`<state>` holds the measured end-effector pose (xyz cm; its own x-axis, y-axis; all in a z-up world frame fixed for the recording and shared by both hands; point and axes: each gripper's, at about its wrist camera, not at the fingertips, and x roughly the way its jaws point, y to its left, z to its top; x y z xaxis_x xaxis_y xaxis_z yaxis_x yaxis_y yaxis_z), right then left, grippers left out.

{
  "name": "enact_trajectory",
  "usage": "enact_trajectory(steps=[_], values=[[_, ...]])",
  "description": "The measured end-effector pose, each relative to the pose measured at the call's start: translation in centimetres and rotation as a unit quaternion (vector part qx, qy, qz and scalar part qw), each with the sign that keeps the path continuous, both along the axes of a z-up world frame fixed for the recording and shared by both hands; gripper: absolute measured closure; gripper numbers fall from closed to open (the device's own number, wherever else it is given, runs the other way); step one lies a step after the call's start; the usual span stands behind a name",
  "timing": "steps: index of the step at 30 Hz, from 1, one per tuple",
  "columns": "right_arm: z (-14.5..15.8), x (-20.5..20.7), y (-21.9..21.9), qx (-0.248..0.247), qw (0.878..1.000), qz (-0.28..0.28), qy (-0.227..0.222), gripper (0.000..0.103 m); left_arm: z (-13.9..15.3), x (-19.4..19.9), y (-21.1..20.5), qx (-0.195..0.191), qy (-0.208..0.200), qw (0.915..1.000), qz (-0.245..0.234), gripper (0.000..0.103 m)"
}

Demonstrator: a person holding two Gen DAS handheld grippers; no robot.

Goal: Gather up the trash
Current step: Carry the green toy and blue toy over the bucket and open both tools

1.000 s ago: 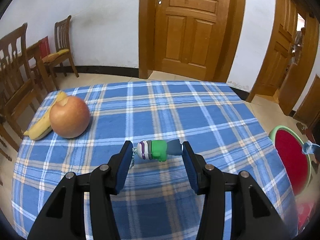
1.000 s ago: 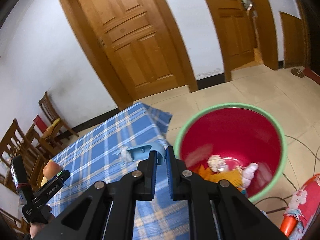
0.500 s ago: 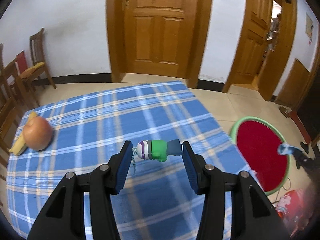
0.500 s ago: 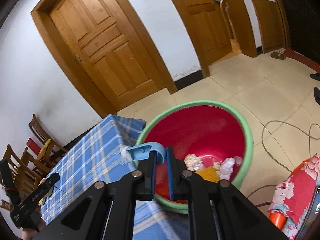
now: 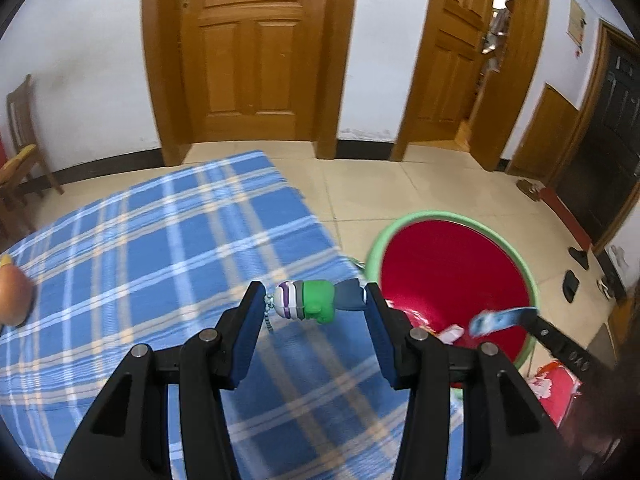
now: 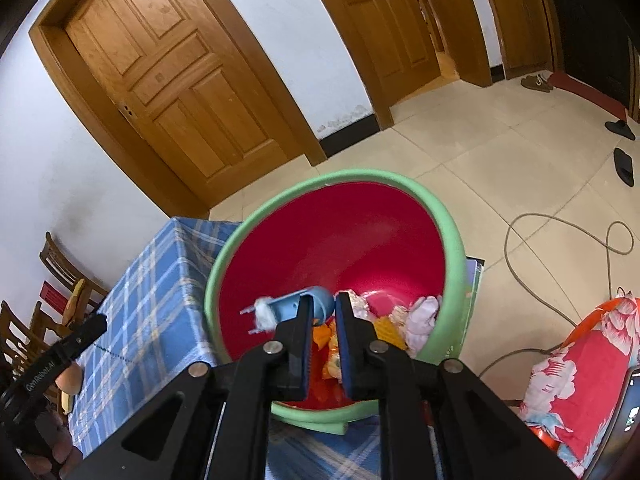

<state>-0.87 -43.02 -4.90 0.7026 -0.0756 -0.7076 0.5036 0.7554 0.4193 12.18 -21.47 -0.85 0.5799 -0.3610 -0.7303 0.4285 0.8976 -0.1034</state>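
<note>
While the left gripper hangs above the table edge, its jaws pinch a small toy figure end to end: striped cap against one pad, dark feet against the other, green body between, a bead chain dangling from the cap.

Right gripper: over the bin, jaws parting, a narrow gap between the pads. A pale blue plastic piece with a white tuft sits at the tip of the left-hand finger, above the bin's inside; whether the pads touch it I cannot tell.

Bin: red inside, green rim, on the floor just beside the table. Contents: crumpled wrappers and tissue, orange, pink and white, at the bottom.

Table: blue plaid cloth. An apple at the far left edge of the left view.

Surroundings: tiled floor, two wooden doors, white wall, wooden chairs at left, a cable looped on the floor, a red floral cushion at lower right.
</note>
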Motion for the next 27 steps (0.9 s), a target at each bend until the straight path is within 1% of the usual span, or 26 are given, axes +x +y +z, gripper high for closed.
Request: enact_trajectory(steps=[1,2,4,7,12,17,18,19,21,27], values=[[-0.2,-0.1,-0.2,0.004,1.000,0.000,0.001,0.084,-0.1,-0.1,-0.6,0.001,0.002,1.0000,-0.006,0.053],[-0.4,-0.2,-0.4,0.007,1.000,-0.002,0.002,0.079,-0.3,-0.2,-1.1,0.001,0.003,0.9999,-0.013,0.053],[-0.5,-0.4,-0.7,0.010,1.000,-0.006,0.000,0.073,-0.5,-0.4,-2.0,-0.001,0.006,0.9997,-0.024,0.053],[-0.6,-1.0,-1.2,0.016,1.000,-0.014,-0.002,0.072,-0.8,-0.6,-3.4,-0.002,0.011,0.9990,-0.044,0.053],[-0.2,-1.9,-1.7,0.018,1.000,-0.024,-0.006,0.066,-1.7,-1.1,-5.9,0.006,0.013,0.9968,-0.079,0.053],[0.0,-2.3,-2.0,0.019,0.999,-0.030,-0.006,0.061,-2.2,-1.5,-7.9,-0.001,0.022,0.9936,-0.110,0.052],[0.0,-2.4,-2.0,0.019,0.999,-0.031,-0.006,0.061,-2.2,-1.6,-8.2,-0.001,0.024,0.9931,-0.115,0.050],[0.1,-2.5,-2.1,0.019,0.999,-0.032,-0.007,0.060,-2.2,-1.7,-8.4,-0.001,0.025,0.9928,-0.117,0.044],[0.2,-2.5,-2.1,0.020,0.999,-0.032,-0.007,0.056,-2.1,-1.9,-8.4,-0.003,0.023,0.9931,-0.115,0.041],[0.7,-3.1,-1.7,0.016,0.999,-0.029,-0.011,0.044,-1.5,-2.0,-7.4,-0.007,0.029,0.9946,-0.099,0.040]])
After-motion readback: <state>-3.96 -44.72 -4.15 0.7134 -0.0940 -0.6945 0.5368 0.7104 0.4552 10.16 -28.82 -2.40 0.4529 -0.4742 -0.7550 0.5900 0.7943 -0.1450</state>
